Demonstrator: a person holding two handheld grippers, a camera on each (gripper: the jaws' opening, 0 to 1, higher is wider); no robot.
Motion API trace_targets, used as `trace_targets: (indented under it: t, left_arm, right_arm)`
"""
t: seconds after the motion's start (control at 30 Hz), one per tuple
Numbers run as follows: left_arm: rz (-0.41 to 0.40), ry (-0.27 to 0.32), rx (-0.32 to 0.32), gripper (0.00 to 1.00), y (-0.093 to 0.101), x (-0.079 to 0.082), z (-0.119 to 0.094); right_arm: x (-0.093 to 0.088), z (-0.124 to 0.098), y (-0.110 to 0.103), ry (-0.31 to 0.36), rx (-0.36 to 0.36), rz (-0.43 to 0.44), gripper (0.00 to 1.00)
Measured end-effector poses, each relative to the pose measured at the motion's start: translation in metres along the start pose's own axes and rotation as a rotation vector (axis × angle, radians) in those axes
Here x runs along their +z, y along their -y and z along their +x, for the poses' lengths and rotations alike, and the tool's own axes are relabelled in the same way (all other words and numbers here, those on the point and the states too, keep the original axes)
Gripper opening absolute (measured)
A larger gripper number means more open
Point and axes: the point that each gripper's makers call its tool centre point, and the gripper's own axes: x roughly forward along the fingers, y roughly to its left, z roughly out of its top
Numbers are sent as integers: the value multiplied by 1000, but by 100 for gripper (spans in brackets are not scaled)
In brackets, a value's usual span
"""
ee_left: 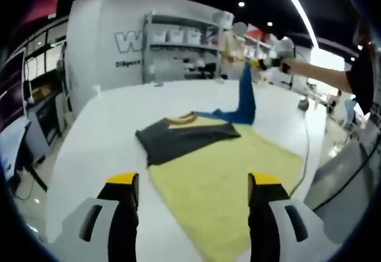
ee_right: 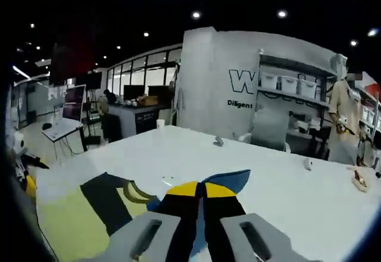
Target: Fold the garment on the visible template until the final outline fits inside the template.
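Observation:
A dark grey garment (ee_left: pixel 181 137) with a yellow collar (ee_left: pixel 181 118) lies across the far end of the yellow-green template mat (ee_left: pixel 229 181) on the white table (ee_left: pixel 101 155). Its blue part (ee_left: pixel 246 95) is stretched upward, pinched in my right gripper (ee_left: pixel 280 52), which a person's hand holds high over the table's far right. In the right gripper view the right gripper (ee_right: pixel 201 190) is shut on blue cloth (ee_right: pixel 231 179), with the dark garment (ee_right: pixel 102 202) and mat (ee_right: pixel 59 223) below it. My left gripper (ee_left: pixel 193 181) hovers open over the mat's near end, holding nothing.
A cable (ee_left: pixel 306 149) runs along the table's right side beside the mat. Small items (ee_right: pixel 358 180) lie on the far tabletop. Shelving (ee_left: pixel 178 47) and a standing person (ee_right: pixel 343 125) are beyond the table. A desk with a monitor (ee_right: pixel 74 104) stands off to the left.

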Motion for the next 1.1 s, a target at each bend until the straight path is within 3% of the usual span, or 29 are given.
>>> trace_targets:
  t: [0.23, 0.53, 0.63, 0.8, 0.9, 1.1]
  left_arm:
    - [9, 1, 6, 69, 9, 8, -5]
    - [14, -18, 1, 69, 15, 7, -6]
    - [20, -29, 6, 69, 12, 6, -8]
    - [19, -31, 18, 69, 10, 5, -17]
    - [13, -43, 31, 69, 6, -1, -24]
    - [-18, -58, 50, 69, 2, -12, -31]
  right_arm:
    - [19, 36, -66, 81, 101, -14, 0]
    - [-8, 79, -146, 66, 176, 77, 0]
    - [-11, 85, -179, 68, 196, 51, 0]
    - [-33, 101, -226, 34, 241, 16, 0]
    - [-45, 105, -254, 7, 304, 61, 0]
    - [-69, 113, -291, -38, 353, 44, 0]
